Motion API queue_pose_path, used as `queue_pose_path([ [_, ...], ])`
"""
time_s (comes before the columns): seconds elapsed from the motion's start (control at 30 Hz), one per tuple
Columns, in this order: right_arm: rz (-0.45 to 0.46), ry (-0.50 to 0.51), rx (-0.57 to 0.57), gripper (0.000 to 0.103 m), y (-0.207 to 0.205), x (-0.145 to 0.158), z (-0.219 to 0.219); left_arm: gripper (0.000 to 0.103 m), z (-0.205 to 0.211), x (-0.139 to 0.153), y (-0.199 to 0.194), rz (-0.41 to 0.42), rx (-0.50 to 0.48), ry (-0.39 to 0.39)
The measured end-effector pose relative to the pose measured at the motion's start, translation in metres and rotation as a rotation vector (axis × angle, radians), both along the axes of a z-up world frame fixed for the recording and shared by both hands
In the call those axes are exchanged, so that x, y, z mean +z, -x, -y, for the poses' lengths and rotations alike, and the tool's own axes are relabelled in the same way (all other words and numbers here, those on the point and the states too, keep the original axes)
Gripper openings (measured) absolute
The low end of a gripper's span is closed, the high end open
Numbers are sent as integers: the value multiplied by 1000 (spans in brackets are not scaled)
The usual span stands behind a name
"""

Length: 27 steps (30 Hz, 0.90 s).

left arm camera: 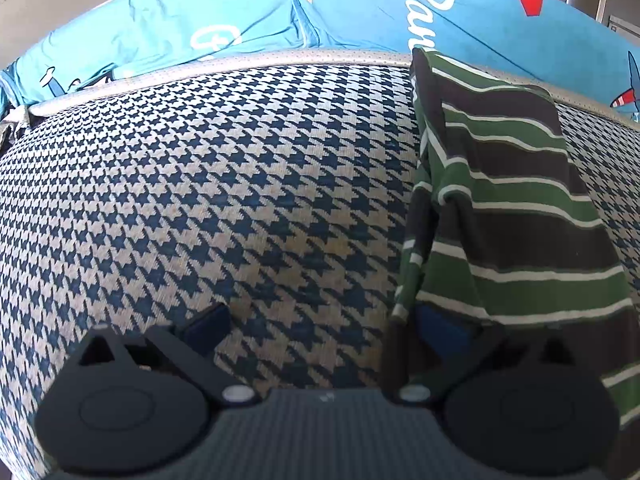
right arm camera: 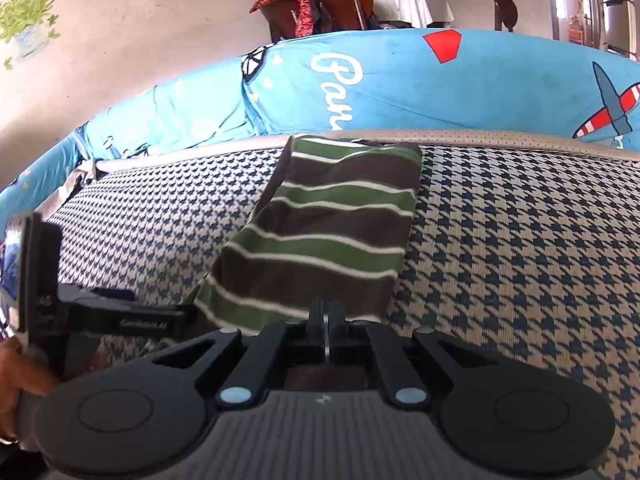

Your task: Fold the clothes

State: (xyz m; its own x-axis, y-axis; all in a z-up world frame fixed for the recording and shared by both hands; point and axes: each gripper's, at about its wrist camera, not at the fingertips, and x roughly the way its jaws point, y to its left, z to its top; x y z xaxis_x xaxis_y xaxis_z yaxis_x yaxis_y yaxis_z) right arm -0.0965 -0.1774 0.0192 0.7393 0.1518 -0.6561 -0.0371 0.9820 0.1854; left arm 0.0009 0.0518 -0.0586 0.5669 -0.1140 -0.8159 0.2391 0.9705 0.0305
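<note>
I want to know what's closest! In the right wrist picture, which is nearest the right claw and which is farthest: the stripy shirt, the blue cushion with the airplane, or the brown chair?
1. Stripy shirt: right at the right claw, on the checked seat.
2. Blue cushion: behind the shirt, along the seat's back.
3. Brown chair: far off, beyond the cushion.

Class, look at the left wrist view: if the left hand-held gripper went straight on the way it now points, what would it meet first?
Most likely the bare houndstooth cover: its open jaws point down at it. The striped shirt lies off to the right, draped over one finger. Depth is uncertain.
</note>
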Motion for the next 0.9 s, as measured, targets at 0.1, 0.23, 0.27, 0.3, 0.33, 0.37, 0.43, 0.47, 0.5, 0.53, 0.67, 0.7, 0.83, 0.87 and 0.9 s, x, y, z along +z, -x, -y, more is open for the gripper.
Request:
queue_pose_path([
  [0.1, -4, -3, -19, 5, -10, -2, 4, 103, 0, -1, -8, -18, -8, 5],
  [0.23, -9, -9, -47, 11, -24, -5, 11, 103, 2, -1, -14, -26, -11, 8],
  [0.27, -11, -11, -54, 11, -28, -6, 14, 103, 2, -1, -16, -28, -11, 10],
  [0.3, -10, -12, -61, 11, -32, -7, 16, 103, 2, -1, -17, -30, -10, 13],
  [0.33, -8, -14, -68, 11, -36, -7, 19, 103, 2, -1, -18, -33, -7, 15],
  [0.37, -5, -17, -76, 11, -40, -7, 21, 103, 2, -1, -19, -35, -4, 17],
  [0.43, -1, -32, -93, 12, -49, -8, 28, 103, 1, -1, -21, -38, 4, 21],
  [0.47, 0, -41, -102, 12, -53, -9, 32, 103, 1, -1, -22, -38, 8, 23],
  [0.5, 1, -51, -113, 12, -58, -9, 36, 103, 1, -1, -22, -38, 12, 25],
  [0.53, 3, -59, -123, 12, -62, -10, 39, 103, 1, -1, -23, -38, 16, 27],
  [0.67, 11, -88, -159, 12, -78, -12, 52, 103, 0, -1, -26, -39, 31, 31],
  [0.7, 12, -96, -169, 12, -83, -13, 55, 103, 0, 0, -27, -40, 36, 32],
  [0.83, 14, -127, -198, 12, -99, -16, 65, 103, 0, -1, -33, -42, 61, 21],
  [0.87, 16, -131, -203, 12, -102, -17, 67, 103, 1, -1, -34, -43, 63, 15],
  [0.9, 18, -136, -209, 12, -106, -17, 69, 103, 1, -2, -35, -40, 64, 12],
])
